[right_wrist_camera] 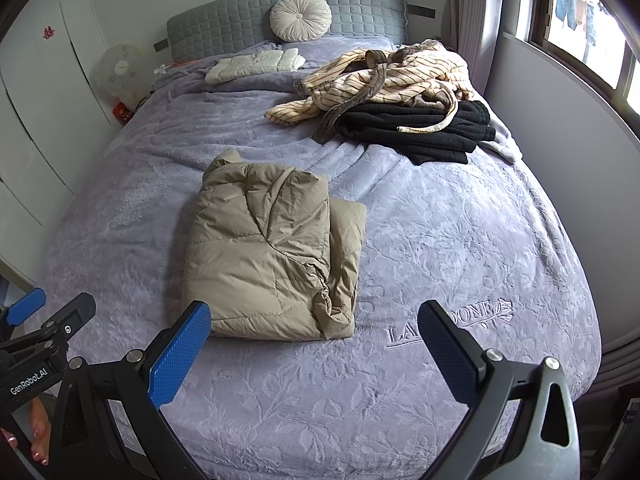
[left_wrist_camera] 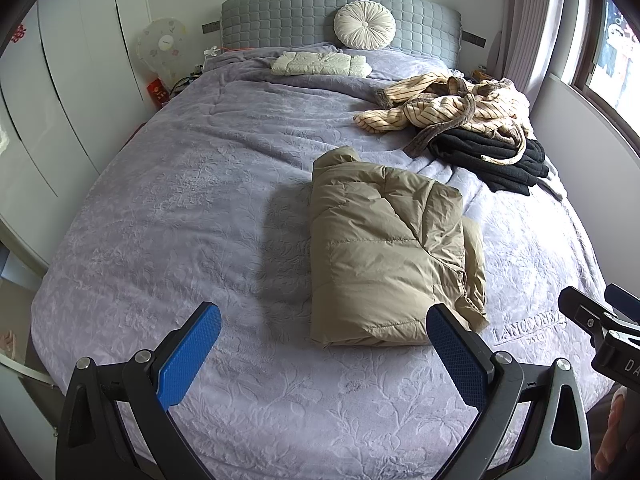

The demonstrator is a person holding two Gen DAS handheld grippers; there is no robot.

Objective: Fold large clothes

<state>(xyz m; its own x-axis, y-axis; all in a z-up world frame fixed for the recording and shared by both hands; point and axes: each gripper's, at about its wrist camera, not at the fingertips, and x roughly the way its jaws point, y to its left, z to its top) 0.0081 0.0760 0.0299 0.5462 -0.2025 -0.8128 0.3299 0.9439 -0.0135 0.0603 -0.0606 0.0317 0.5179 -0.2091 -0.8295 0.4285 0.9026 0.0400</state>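
The folded tan puffer jacket (left_wrist_camera: 388,256) lies on my lavender bedspread (left_wrist_camera: 180,220), ahead of both sets of fingers and clear of them. My left gripper (left_wrist_camera: 324,354) is spread wide, empty. My right gripper (right_wrist_camera: 314,354) likewise: released, grasping nothing.

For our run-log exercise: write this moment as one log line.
stage: tan puffer jacket folded on bed | left claw: open, empty | right claw: open, empty | pending: striped robe, black garment unfolded
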